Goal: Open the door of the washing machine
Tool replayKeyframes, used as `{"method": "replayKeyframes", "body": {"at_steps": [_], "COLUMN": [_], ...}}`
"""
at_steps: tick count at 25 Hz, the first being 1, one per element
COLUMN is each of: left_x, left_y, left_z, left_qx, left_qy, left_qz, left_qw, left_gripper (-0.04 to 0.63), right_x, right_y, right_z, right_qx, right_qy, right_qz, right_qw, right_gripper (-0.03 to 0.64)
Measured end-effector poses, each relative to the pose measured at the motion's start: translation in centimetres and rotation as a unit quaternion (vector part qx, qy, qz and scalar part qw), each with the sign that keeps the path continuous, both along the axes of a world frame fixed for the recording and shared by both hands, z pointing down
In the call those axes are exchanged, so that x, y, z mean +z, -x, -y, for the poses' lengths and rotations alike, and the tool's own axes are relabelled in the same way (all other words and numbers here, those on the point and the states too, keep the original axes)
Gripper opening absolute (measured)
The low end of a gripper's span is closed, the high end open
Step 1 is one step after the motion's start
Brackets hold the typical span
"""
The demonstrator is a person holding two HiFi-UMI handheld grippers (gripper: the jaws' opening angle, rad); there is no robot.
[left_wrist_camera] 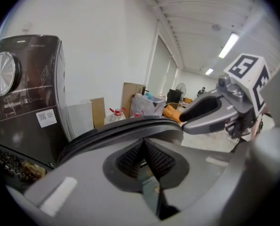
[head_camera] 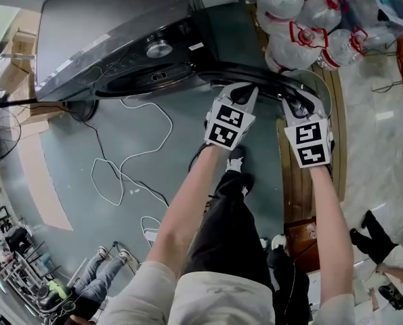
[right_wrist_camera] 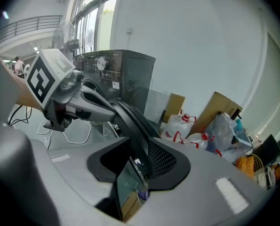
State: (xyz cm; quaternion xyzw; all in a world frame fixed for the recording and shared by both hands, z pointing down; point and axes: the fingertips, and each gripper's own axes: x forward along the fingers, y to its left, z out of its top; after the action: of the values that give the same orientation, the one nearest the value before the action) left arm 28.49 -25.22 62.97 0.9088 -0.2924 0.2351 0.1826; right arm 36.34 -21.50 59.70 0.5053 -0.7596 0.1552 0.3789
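Note:
The dark grey washing machine (head_camera: 113,32) stands at the top left in the head view. Its round door (head_camera: 282,78) hangs swung out to the right. My right gripper (head_camera: 300,104) is shut on the door's black rim (right_wrist_camera: 130,121), which runs between its pads (right_wrist_camera: 161,157). My left gripper (head_camera: 244,92) sits beside it, against the rim near the machine. In the left gripper view its jaws (left_wrist_camera: 144,150) are shut, and the rim (left_wrist_camera: 125,126) arches just beyond them; nothing shows as held. The machine's front (left_wrist_camera: 27,93) fills that view's left side.
Bagged water bottles (head_camera: 303,19) are piled behind the door. A white cable (head_camera: 140,154) loops over the grey floor. A fan base (head_camera: 82,107) and cardboard (head_camera: 18,53) lie left of the machine. A wooden board (head_camera: 296,195) runs under my right arm. Seated people show at bottom left.

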Motion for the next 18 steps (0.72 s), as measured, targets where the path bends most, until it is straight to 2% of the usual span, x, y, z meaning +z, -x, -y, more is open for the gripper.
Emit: {"method": "replayKeyframes", "body": {"at_steps": [10, 18], "left_x": [-0.7, -3.3], "left_y": [3.2, 8.8], "left_z": [-2.1, -6.9], "left_qx": [-0.028, -0.060], "left_qy": [0.007, 0.009], "left_qz": [-0.006, -0.002], "left_qw": [0.9996, 0.9982], "left_gripper": [0.058, 0.058], "right_x": [-1.1, -2.1], "right_y": [2.4, 4.6], "right_z": [-2.7, -5.8], "right_qx": [0.017, 0.039], "right_qy": [0.000, 0.013], "right_qz": [0.039, 0.068], "right_qw": [0.999, 0.997], "right_gripper": [0.114, 0.114]}}
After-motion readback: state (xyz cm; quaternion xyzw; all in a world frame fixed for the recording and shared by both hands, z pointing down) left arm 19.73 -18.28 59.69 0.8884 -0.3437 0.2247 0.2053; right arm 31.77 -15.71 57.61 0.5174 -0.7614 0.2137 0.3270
